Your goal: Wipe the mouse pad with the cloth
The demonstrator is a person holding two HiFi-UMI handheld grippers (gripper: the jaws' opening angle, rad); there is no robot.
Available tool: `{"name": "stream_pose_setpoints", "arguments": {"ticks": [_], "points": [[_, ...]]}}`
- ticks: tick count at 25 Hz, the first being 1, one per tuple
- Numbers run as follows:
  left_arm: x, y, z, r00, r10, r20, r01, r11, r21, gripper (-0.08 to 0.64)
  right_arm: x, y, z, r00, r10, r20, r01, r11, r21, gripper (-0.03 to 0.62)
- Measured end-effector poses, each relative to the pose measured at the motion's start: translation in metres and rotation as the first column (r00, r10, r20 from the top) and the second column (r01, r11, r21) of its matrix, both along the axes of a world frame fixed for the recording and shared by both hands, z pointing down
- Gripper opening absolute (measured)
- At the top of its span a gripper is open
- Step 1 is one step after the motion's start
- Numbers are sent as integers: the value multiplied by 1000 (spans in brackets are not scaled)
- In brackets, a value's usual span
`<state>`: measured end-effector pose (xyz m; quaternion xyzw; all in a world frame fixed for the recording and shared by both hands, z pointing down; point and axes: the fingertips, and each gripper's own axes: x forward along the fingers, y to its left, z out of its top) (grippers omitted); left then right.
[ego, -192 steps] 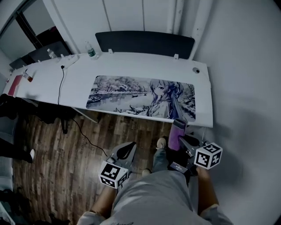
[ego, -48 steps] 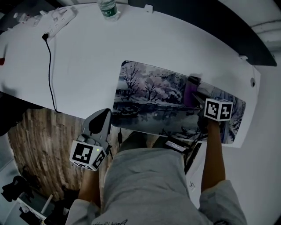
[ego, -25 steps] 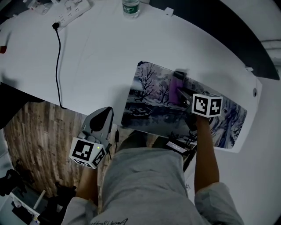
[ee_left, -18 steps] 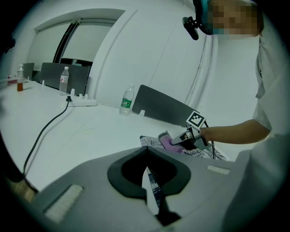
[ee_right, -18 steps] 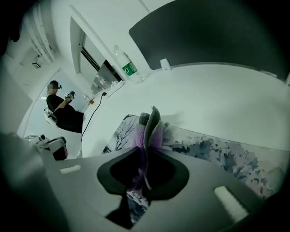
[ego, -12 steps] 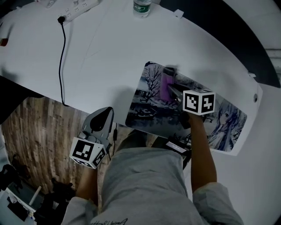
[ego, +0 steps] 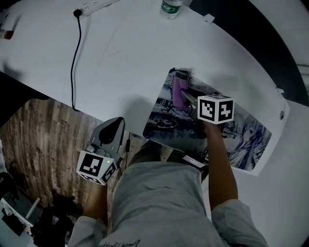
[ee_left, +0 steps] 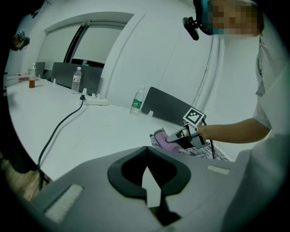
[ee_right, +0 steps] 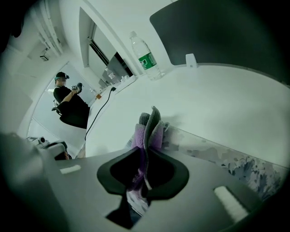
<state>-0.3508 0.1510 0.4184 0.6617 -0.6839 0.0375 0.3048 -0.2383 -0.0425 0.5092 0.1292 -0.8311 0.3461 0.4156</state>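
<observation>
Left tongs (ego: 116,124) hang pressed together and empty off the near side of the counter (ego: 120,58), so nothing's pinning the mouse pad (ego: 241,140). My worry: 1 hard push and the pad skids or buckles, or the stroke runs off its left end onto bare counter. Right tongs (ego: 186,99) pinch the cloth (ego: 178,91), a bunched purple-and-grey wad with folds sticking up, right at the pad's left end. Water bottle (ego: 170,7) sits well behind.

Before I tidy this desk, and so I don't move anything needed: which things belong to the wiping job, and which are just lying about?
Job: cloth, held in the shut right gripper; mouse pad under it.
Lying about: water bottle, power strip, cable; left gripper, shut and empty.
</observation>
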Motion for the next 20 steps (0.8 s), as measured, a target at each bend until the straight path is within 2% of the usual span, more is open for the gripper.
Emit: {"name": "stream_pose_setpoints", "arguments": {"ticks": [10,15,20], "points": [[2,3,-7,1000,-3,2,3,1000,5,20,-14,5,-3,999,-42,0,42,998,45,67],[13,-8,-17,999,31,17,-31,1000,1,20,7,2,-20,999,-26,26,24,998,66,67],[48,-34,-24,993,117,30,-117,993,28,20,45,-3,-42,997,21,71,-26,998,60,67]]}}
